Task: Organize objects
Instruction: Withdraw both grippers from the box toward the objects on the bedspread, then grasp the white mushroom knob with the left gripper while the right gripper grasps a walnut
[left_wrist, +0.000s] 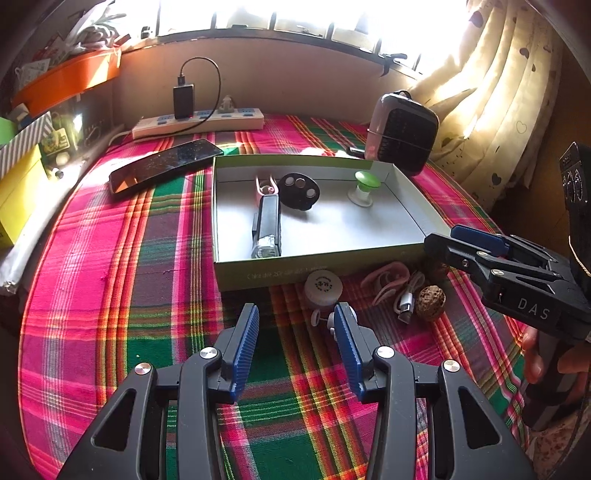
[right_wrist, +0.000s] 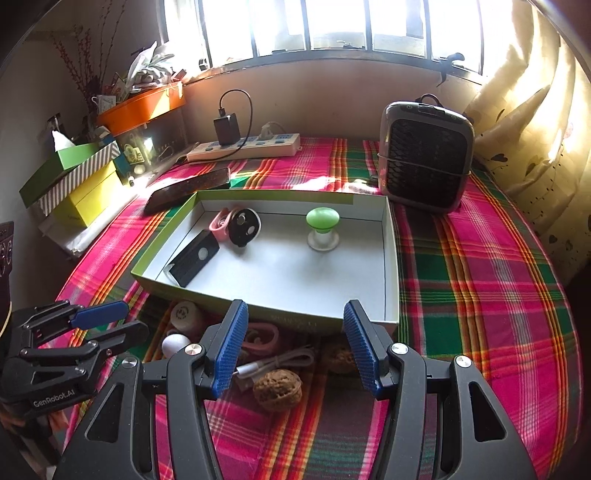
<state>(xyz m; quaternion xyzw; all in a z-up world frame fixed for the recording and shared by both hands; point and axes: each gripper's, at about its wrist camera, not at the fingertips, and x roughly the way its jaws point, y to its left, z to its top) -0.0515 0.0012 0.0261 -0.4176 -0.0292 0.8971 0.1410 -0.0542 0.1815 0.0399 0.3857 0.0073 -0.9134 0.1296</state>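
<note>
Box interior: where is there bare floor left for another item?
Free: the box floor's near half and right side, beside the green knob. Crowded: its far-left corner, with the black block, disc and pink clip.

A plaid cloth was seen under a shallow green box. In the box lay a black flashlight, a black disc and a green-topped knob. Before the box were a white jar, a pink clip, a cable and a walnut. The left gripper was held open above the cloth, nothing between its jaws. The right gripper was seen at the right, open.
</note>
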